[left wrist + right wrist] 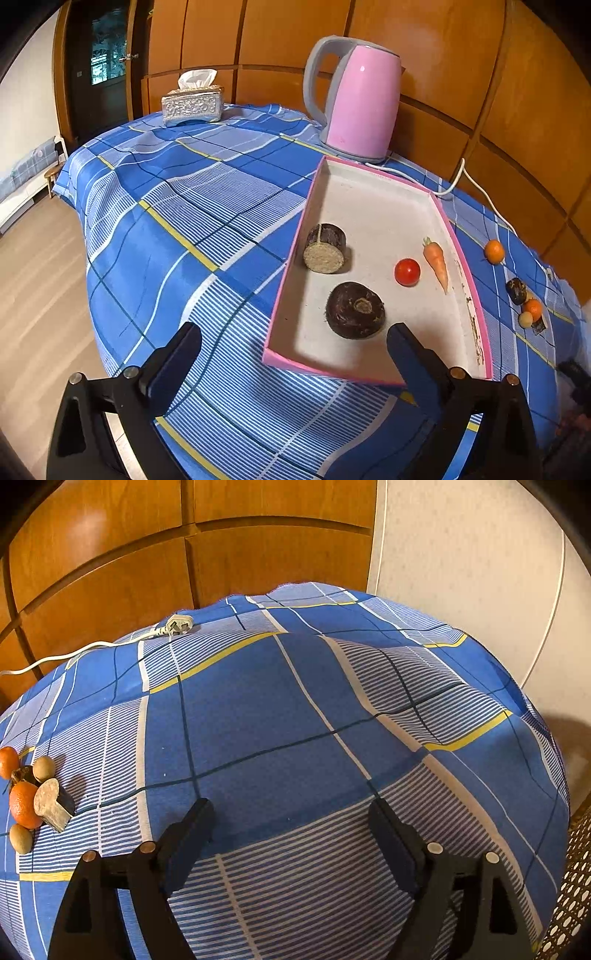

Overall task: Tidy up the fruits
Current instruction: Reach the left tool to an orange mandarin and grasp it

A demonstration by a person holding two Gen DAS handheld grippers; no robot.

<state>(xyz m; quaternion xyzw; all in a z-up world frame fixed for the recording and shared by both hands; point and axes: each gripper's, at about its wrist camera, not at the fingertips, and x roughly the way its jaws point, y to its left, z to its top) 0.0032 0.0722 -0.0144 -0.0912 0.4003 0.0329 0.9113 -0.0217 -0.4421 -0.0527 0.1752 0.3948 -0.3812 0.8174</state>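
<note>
A pink-rimmed white tray [388, 206] lies on the blue plaid tablecloth. In it are two dark round pieces [355, 309] [325, 248], a red tomato [407, 271] and a small carrot [436, 263]. My left gripper [295, 343] is open and empty over the tray's near left corner. Right of the tray lie an orange [494, 251] and a cluster of small fruits [526, 302]. The right wrist view shows that cluster [27, 801] at the far left. My right gripper [291, 816] is open and empty over bare cloth.
A pink kettle [360, 99] stands behind the tray, its white cord [480, 192] trailing right to a plug [179, 624]. A silver tissue box [192, 105] sits at the back left. Wooden wall panels stand behind the table; the floor drops off at the left.
</note>
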